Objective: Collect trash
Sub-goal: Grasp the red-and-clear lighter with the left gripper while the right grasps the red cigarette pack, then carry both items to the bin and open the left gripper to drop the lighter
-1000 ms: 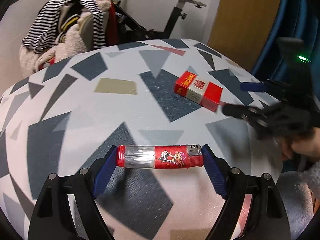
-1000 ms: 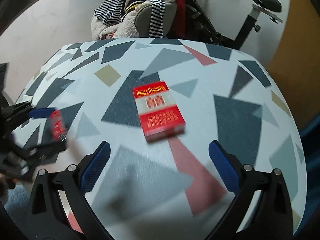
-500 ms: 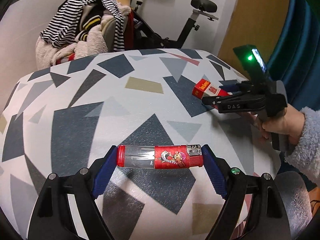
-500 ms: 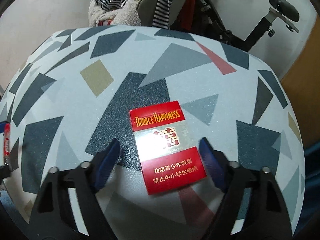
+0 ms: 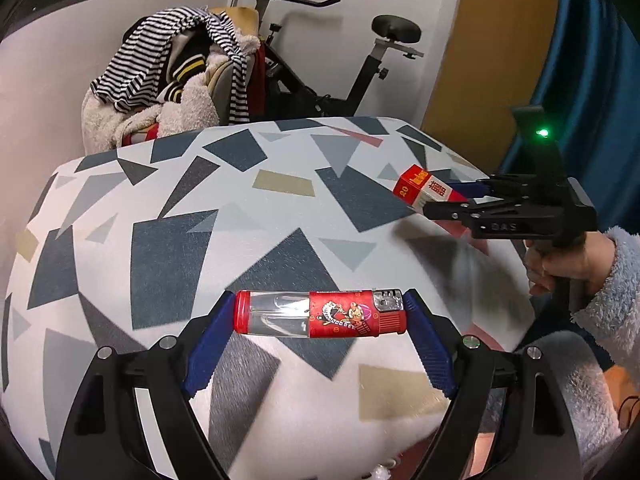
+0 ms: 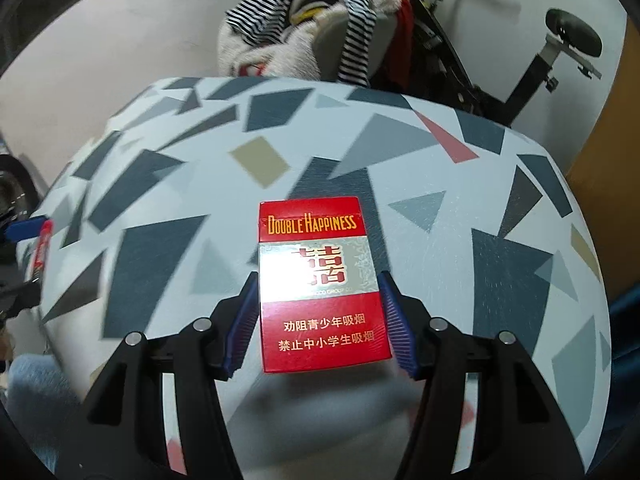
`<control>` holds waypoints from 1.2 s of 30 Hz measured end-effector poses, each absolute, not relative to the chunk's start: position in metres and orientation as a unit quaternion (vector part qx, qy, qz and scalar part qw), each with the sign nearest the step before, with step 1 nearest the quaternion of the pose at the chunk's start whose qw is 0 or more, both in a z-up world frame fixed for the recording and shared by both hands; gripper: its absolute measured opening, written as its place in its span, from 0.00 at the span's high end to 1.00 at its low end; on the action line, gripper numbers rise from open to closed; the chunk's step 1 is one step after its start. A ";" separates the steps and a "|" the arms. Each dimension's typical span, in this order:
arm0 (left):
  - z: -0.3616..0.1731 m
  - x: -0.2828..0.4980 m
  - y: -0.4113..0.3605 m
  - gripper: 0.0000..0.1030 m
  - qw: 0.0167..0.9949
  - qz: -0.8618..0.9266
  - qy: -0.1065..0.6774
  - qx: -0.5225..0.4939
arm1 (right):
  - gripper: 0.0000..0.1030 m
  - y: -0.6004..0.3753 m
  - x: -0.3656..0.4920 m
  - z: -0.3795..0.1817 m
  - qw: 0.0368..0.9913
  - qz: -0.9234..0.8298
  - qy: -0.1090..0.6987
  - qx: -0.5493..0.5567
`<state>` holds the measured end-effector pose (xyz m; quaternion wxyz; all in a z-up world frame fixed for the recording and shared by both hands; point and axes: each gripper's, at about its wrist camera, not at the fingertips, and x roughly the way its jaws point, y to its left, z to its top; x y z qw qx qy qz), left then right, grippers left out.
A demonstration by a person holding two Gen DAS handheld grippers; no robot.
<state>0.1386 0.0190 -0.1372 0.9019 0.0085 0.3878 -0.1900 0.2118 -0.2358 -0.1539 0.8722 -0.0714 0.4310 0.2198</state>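
My left gripper (image 5: 320, 334) is shut on a red and clear lighter (image 5: 320, 314), held crosswise between the blue pads above the table. My right gripper (image 6: 320, 320) is shut on a red Double Happiness cigarette pack (image 6: 320, 280), its blue pads against the pack's two long sides, and holds it just above the table. In the left wrist view the pack (image 5: 424, 190) sticks out of the right gripper (image 5: 460, 198) at the right. The lighter shows at the left edge of the right wrist view (image 6: 40, 250).
The table (image 5: 200, 220) has a white cloth with grey, blue, tan and red shapes. Behind it stand a chair heaped with clothes (image 5: 180, 76) and an exercise bike (image 5: 360, 60). A blue curtain (image 5: 592, 60) hangs at the right.
My right gripper moved in over the cigarette pack, shut on its sides and lifted it slightly. My left gripper kept the lighter and drew back a little.
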 end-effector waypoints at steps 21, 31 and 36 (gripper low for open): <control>-0.175 0.005 -0.021 0.21 0.879 -0.227 0.418 0.043 | 0.43 -0.246 0.054 -0.118 0.881 0.278 0.379 -0.055; -0.190 0.001 -0.045 0.11 0.867 -0.244 0.432 0.051 | 0.43 -0.247 0.032 -0.125 0.878 0.278 0.386 -0.057; -0.184 0.002 -0.042 0.10 0.872 -0.239 0.424 0.048 | 0.43 -0.249 0.028 -0.128 0.875 0.281 0.390 -0.056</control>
